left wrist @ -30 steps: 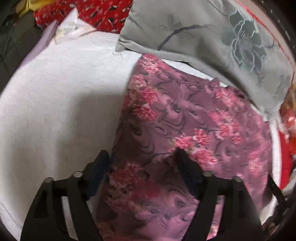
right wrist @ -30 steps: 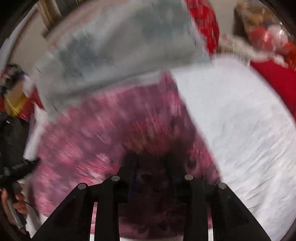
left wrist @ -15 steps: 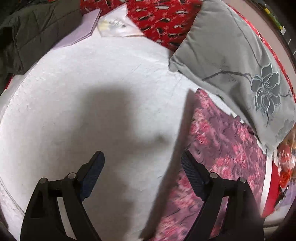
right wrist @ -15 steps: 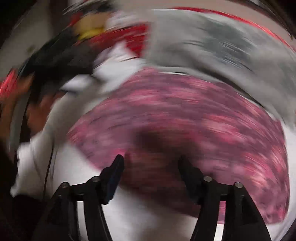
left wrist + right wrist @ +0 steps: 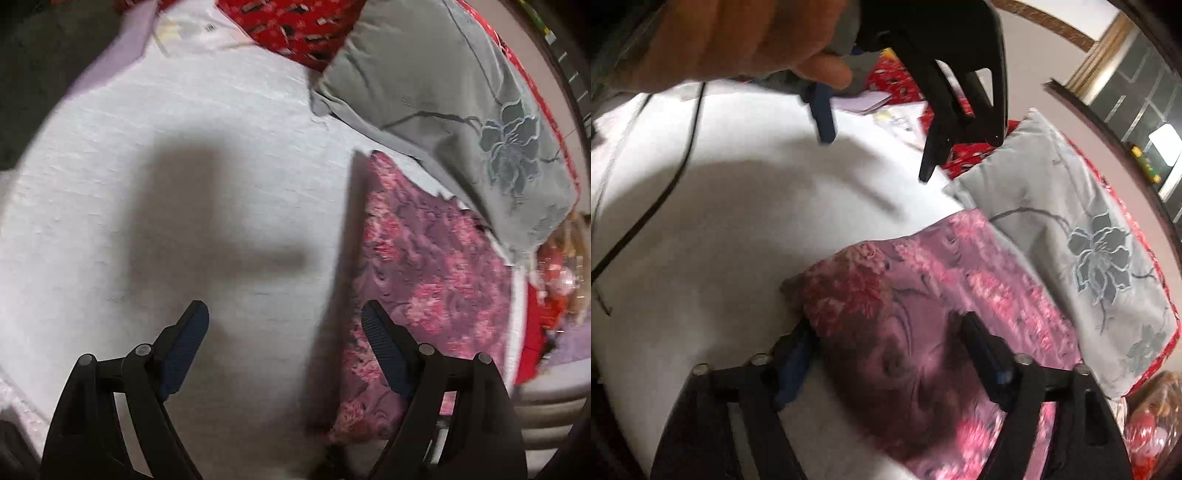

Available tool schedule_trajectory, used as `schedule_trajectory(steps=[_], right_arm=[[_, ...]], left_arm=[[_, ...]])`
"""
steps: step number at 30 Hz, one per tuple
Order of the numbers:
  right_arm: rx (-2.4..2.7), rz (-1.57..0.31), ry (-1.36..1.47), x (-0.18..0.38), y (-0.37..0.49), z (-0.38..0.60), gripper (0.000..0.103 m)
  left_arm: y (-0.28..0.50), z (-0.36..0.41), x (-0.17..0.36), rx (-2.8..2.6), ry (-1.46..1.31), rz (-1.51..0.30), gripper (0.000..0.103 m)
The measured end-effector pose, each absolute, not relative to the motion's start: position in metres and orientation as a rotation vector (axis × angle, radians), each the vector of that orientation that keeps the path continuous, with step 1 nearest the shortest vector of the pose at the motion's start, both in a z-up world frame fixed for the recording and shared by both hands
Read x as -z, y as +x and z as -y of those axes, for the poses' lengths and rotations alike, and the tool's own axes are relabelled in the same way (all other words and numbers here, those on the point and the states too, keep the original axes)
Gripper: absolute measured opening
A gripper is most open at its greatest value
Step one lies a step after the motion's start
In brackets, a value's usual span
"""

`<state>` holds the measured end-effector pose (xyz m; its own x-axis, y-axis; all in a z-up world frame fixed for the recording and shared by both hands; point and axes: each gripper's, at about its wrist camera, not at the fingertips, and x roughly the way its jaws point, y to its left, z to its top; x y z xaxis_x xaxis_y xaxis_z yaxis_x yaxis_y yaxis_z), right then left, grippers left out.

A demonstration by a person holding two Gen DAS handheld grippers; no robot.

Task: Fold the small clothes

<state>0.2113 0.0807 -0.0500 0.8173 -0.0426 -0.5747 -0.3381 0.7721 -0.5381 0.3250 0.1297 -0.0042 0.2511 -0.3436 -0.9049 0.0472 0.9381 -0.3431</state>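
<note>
A folded purple cloth with pink flowers lies on the white bed cover, against a grey pillow. My left gripper is open and empty, held above the white cover left of the cloth. In the right wrist view the cloth lies under my right gripper, whose jaws stand wide open over its near-left corner, gripping nothing. The left gripper shows there too, held up in a hand at the top.
A grey pillow with a flower print lies along the cloth's far side. A red patterned blanket and papers lie beyond the white cover. A black cable crosses the cover at left. Red items sit at right.
My left gripper let go of the cloth and moved off it to the left, above the bare cover. My right gripper opened and swung round over the cloth's near corner.
</note>
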Motion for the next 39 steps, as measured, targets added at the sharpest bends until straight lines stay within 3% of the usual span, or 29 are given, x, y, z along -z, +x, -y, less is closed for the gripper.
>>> schedule_trajectory(steps=[1, 5, 14, 16, 18, 21, 30, 39], right_arm=[[-0.149, -0.620, -0.668, 0.049, 0.217, -0.075, 0.011], [-0.158, -0.542, -0.546, 0.020, 0.209, -0.052, 0.011], [-0.187, -0.503, -0.480, -0.001, 0.191, -0.040, 0.010], [-0.192, -0.501, -0.455, -0.003, 0.191, -0.033, 0.010], [-0.192, -0.494, -0.421, -0.007, 0.189, -0.025, 0.010], [-0.184, -0.489, -0.354, -0.016, 0.185, -0.006, 0.010], [-0.119, -0.487, -0.077, -0.041, 0.163, 0.080, 0.010], [-0.024, -0.491, 0.240, -0.044, 0.135, 0.185, 0.010]], left_arm=[[0.329, -0.130, 0.005, 0.314, -0.313, -1.312, 0.086], [0.345, -0.122, 0.017, 0.501, -0.533, -1.395, 0.086], [0.363, -0.056, 0.028, 0.572, -0.582, -1.445, 0.084], [0.364, -0.040, 0.026, 0.566, -0.553, -1.456, 0.066], [0.363, -0.026, 0.022, 0.549, -0.489, -1.468, 0.024], [0.358, -0.011, 0.008, 0.540, -0.438, -1.428, 0.013], [0.331, 0.067, -0.041, 0.620, -0.317, -1.328, 0.012], [0.307, 0.170, -0.052, 0.662, -0.201, -1.331, 0.012]])
